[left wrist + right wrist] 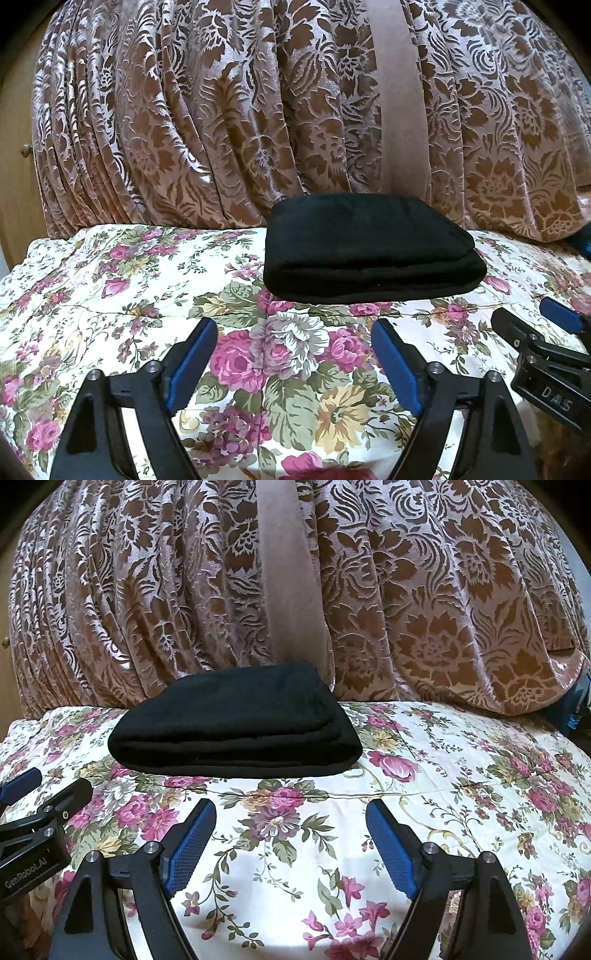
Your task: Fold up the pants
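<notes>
Brown-and-cream floral velvet curtain (pixel 207 122) hangs in heavy pleats right behind the pants, with a plain beige fabric band (pixel 399 103) running down it; backdrop only, not part of the job.

Cream bedspread printed with pink roses and green leaves (pixel 122 280) lies under the pants and spreads out toward both cameras. It is the flat work surface, soft, so it gives under any press.

Black soft-fabric pants (pixel 365 247) sit folded into a thick rectangular stack at the far side of the spread, back edge near the curtain foot. Layered edges face the cameras, the rounded fold on the left side of the stack as seen from the right wrist. Looks like the final fold is done, judging by the compact shape: task appears finished or nearly so.

Left gripper (pixel 291 354), black frame with blue textured pads, hangs in front of the pants, well short of them, fingers spread wide, nothing between them. Probably parked clear so the stack is not dragged.

Right gripper (pixel 291 834), same build, also in front of the pants and to their right, spread wide, empty, not touching the fabric. Each one's tip shows at the edge of the other's view, so they sit side by side.

Small knob on a wooden panel (pixel 25 149) left of the curtain, too small to tell more.
</notes>
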